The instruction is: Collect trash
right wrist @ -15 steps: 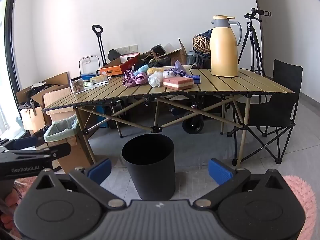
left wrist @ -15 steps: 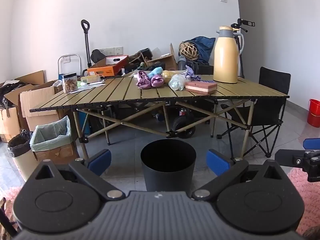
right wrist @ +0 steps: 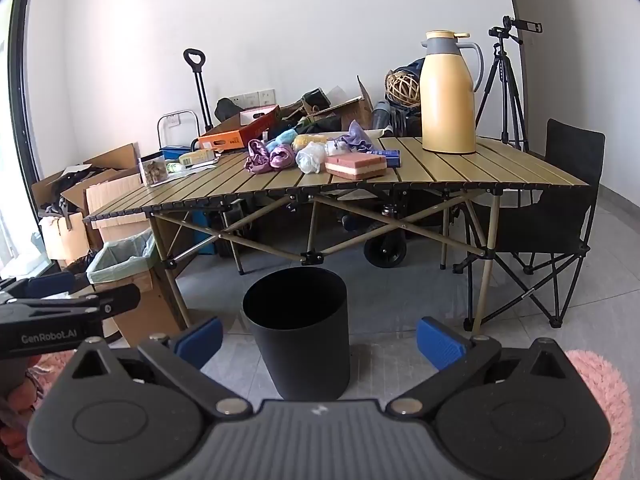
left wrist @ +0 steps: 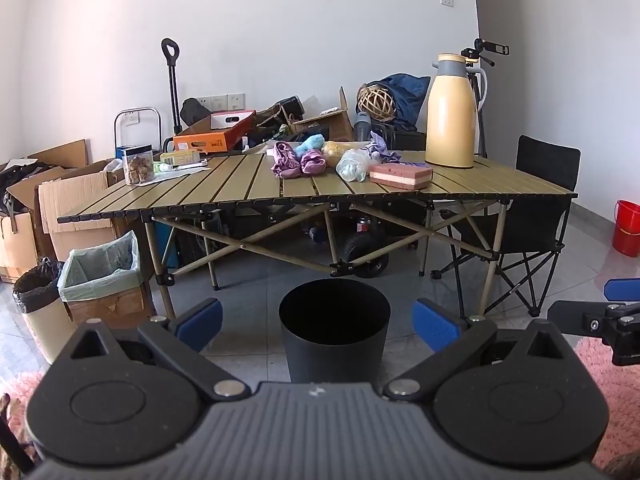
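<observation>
A black trash bin (left wrist: 334, 328) (right wrist: 296, 326) stands on the floor in front of a folding slat table (left wrist: 248, 184) (right wrist: 440, 168). On the table lie crumpled purple wrappers (left wrist: 298, 163) (right wrist: 266, 157), a clear crumpled plastic bag (left wrist: 352, 167) (right wrist: 310, 158), a blue scrap (left wrist: 310, 143) and a pink sponge block (left wrist: 401, 174) (right wrist: 355, 165). My left gripper (left wrist: 319, 323) is open and empty, low, short of the bin. My right gripper (right wrist: 319, 338) is open and empty beside it, also short of the bin.
A tall yellow thermos (left wrist: 451, 112) (right wrist: 448, 94) stands on the table's right part. A black folding chair (left wrist: 536, 216) sits at right, a red bucket (left wrist: 628, 227) beyond. A lined cardboard bin (left wrist: 102, 276) and cardboard boxes stand at left. Pink rug (right wrist: 600, 392) underfoot.
</observation>
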